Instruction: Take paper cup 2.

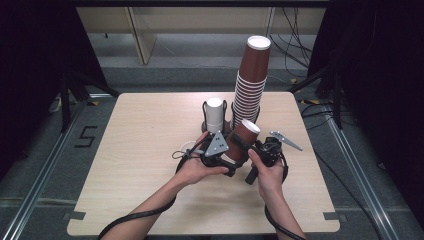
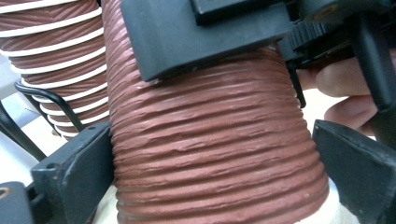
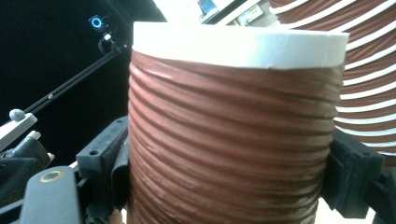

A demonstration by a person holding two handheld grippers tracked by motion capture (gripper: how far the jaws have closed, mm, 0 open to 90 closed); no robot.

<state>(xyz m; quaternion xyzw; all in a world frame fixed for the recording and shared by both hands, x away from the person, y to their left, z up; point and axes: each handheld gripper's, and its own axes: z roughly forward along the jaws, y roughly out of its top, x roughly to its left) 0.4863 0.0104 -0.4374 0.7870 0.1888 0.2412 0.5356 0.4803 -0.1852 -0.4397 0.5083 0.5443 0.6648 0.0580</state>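
Nearest me in the high view are my two forearms, coming up from the bottom edge onto the table point(image 1: 125, 165). My left hand point(image 1: 197, 167) and right hand point(image 1: 270, 175) meet just in front of the tall stack of cups point(image 1: 250, 85). Between them is a single brown cup point(image 1: 245, 136), tilted, its white rim pointing up towards the stack. The left gripper point(image 1: 231, 152) comes at it from the left and the right gripper point(image 1: 251, 146) from the right. A white cup in a black wire holder point(image 1: 215, 114) stands just left of the stack's base.

In the left gripper view, the brown cup's ribbed wall sits between my own two jaws. The left jaw lies against it, while the right jaw looks just clear of it, so I read this gripper as released, not clenched. A jaw of the other gripper lies across the cup's upper part, and the stack rises just behind on the left.

In the right gripper view, both pads press on the cup's sides below its white rim, a firm grasp. The stack shows just behind on the right.
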